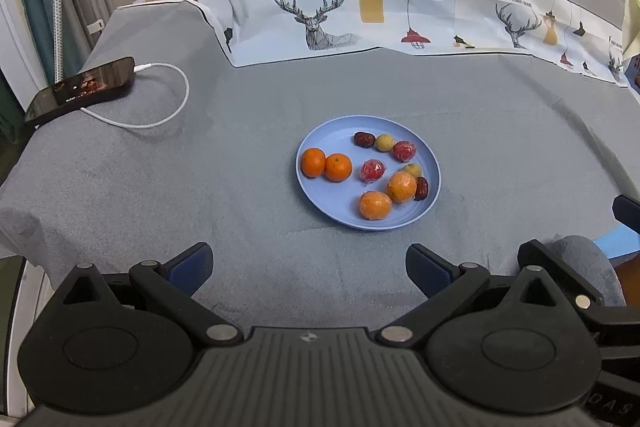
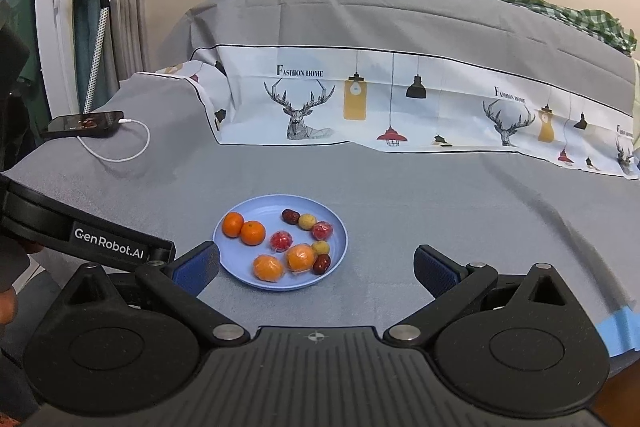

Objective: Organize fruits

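Fruit, 4 oranges among it, sits on the round pale-blue plastic plate [image 1: 430,183] mid-cloth. Left gripper [image 1: 308,269] and right gripper [image 2: 316,269] hover spread, empty; approach 1 piece squarely, pinching gently.

This looks like a room in a home. A grey cloth [image 2: 400,195] covers the desk, a phone [image 2: 86,123] charges on a white cable [image 2: 132,147], and curtains [image 2: 86,7] hang far left.

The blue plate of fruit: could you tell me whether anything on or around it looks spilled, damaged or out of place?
Nothing is spilled or damaged. All the fruit sits inside the blue plate, though kinds are mixed. The only stray item is a phone charging at the table's far left corner.
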Available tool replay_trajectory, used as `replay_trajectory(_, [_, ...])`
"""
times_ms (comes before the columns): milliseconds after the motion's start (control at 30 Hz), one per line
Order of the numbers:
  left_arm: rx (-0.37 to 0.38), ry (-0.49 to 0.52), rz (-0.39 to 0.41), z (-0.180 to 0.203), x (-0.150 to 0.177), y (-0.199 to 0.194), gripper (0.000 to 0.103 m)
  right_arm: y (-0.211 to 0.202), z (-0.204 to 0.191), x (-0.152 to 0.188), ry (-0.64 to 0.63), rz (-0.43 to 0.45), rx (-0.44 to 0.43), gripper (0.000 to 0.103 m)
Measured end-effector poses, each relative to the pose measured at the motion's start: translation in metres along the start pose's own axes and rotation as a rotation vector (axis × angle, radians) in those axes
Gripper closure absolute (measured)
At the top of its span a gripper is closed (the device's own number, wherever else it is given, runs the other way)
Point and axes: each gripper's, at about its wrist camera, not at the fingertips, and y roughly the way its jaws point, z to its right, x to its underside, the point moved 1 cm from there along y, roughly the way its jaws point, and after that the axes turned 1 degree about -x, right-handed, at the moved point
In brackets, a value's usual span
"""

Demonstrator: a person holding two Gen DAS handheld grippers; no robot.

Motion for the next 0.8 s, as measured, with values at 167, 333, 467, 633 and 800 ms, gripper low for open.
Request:
replay_trajectory(167, [-0.003,-0.003,-0.007,0.0003,-0.0006,0.0019,0.001,0.0023,-0.0009,0.0002,-0.005,-0.009,-0.005,0.001])
replay_trajectory(333, [-0.003,0.002,-0.015,0.0009,0.0002,0.0046,0.001,0.0037,0.0008,0.0001,-0.003,-0.014,-0.005,0.001])
replay_trajectory(467, [-0.002,0.004,-0.017,0.0005,0.0005,0.0055,0.001,0.0052,0.0003,0.0005,-0.007,-0.017,-0.006,0.001])
replay_trajectory(633, [-0.004,0.004,-0.019,0.0006,0.001,0.0058,0.001,0.0056,0.0,0.0,-0.008,-0.017,-0.006,0.001])
replay_trajectory(800, [-0.005,0.002,-0.021,-0.0001,0.0007,0.0064,0.001,0.0056,-0.0003,0.0,-0.008,-0.018,-0.006,0.001])
